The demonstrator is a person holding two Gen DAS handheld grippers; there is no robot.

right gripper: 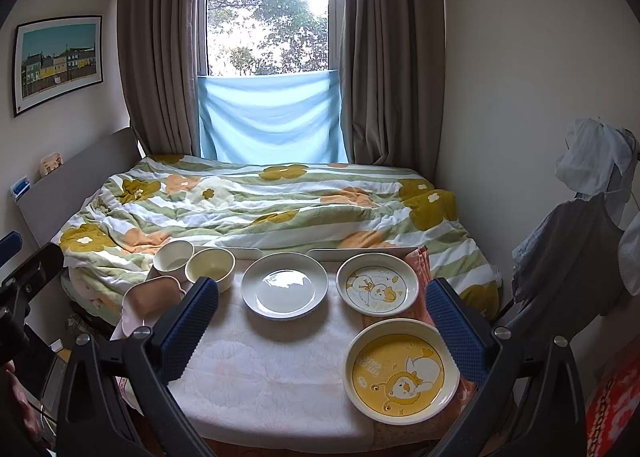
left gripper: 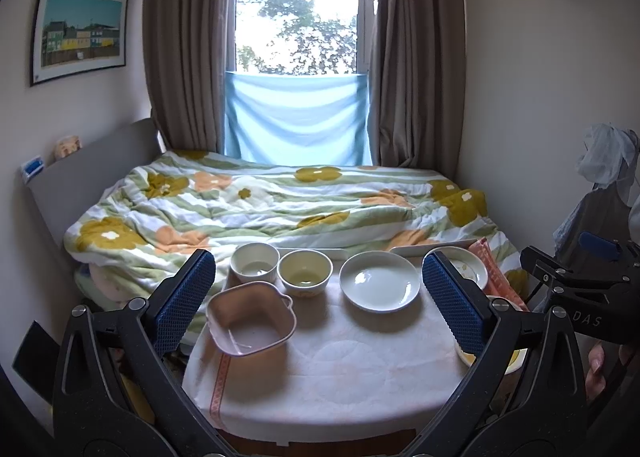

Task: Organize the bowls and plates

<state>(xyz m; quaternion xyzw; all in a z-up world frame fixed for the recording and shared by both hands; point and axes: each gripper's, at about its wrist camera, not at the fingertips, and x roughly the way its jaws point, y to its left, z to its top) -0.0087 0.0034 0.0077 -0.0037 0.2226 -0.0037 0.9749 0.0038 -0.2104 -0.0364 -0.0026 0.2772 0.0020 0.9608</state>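
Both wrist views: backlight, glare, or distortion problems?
Left wrist: window blown out, room dimmer, white plate shows soft glare; fisheye bends the walls, corners vignetted. Right wrist: same blown window, sharper reflection patch on the white plate; yellow plate evenly lit, print readable. No motion blur in either.

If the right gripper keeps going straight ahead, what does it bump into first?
Probably the plain white plate: it sits dead ahead between the open fingers of the right gripper. The gripper seems to hover above the table, so it might pass over; depth is unclear.
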